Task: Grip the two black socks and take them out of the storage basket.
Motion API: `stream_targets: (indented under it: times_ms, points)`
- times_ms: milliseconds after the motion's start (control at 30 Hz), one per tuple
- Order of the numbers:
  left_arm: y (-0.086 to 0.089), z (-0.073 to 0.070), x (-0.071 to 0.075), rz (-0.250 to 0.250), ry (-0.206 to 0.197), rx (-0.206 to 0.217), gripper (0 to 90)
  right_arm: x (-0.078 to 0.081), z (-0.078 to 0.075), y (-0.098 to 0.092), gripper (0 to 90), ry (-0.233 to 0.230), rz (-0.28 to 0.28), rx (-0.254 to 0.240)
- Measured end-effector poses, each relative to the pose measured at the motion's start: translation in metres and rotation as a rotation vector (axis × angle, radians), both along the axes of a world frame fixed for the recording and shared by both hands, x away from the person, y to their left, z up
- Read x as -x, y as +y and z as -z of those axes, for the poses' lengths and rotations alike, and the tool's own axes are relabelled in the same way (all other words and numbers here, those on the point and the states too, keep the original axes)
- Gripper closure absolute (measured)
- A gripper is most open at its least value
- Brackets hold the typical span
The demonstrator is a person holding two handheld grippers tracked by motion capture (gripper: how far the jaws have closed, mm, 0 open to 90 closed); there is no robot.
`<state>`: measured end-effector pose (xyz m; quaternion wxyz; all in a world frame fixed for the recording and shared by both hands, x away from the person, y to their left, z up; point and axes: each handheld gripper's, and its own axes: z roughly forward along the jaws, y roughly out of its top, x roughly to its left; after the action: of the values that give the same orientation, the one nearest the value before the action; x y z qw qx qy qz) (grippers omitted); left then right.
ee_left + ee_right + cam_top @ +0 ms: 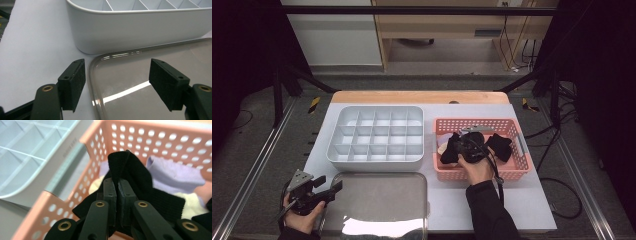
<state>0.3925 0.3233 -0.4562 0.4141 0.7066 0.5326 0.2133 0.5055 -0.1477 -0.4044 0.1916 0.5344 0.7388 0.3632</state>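
A pink perforated basket point(512, 171) point(152, 135) at the right of the table holds black, lilac and cream cloth pieces. My right gripper point(469, 145) point(117, 187) reaches into it from the near side, shut on a fold of black cloth point(136, 173) point(451, 149) pinched between its pads. A lilac cloth point(172, 173) and a cream one point(191, 205) lie behind the black one. My left gripper point(332, 186) point(117, 82) hovers at the table's near left, open with nothing between its jaws, over the corner of a grey tray point(150, 75) point(382, 200).
A white box with several compartments point(377, 157) point(140, 32) point(27, 162) stands left of the basket, just beyond the grey tray. The white table top point(522, 200) point(32, 50) has bare room at the near right and far left.
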Motion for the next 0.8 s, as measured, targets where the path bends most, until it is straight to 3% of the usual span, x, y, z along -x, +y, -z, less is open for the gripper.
stream_targets:
  times_ms: [33,267,333,600,800]
  points:
    - [0.000,0.000,0.000,0.000,0.000,-0.002,28.8,0.003,-0.006,-0.003,86.5,-0.029,-0.010,-0.019]
    - [-0.003,0.001,-0.001,0.008,0.008,0.001,28.7,0.014,-0.026,-0.007,86.6,-0.113,-0.020,-0.037]
    - [-0.002,0.002,-0.001,0.007,0.010,0.000,28.5,0.017,-0.035,-0.011,86.6,-0.145,-0.020,-0.064]
    - [-0.005,0.002,-0.002,0.013,0.016,-0.007,28.3,0.020,-0.055,-0.017,86.7,-0.201,-0.024,-0.091]
    - [-0.005,0.001,-0.001,0.016,0.014,-0.003,28.4,0.026,-0.081,-0.024,86.8,-0.259,-0.018,-0.118]
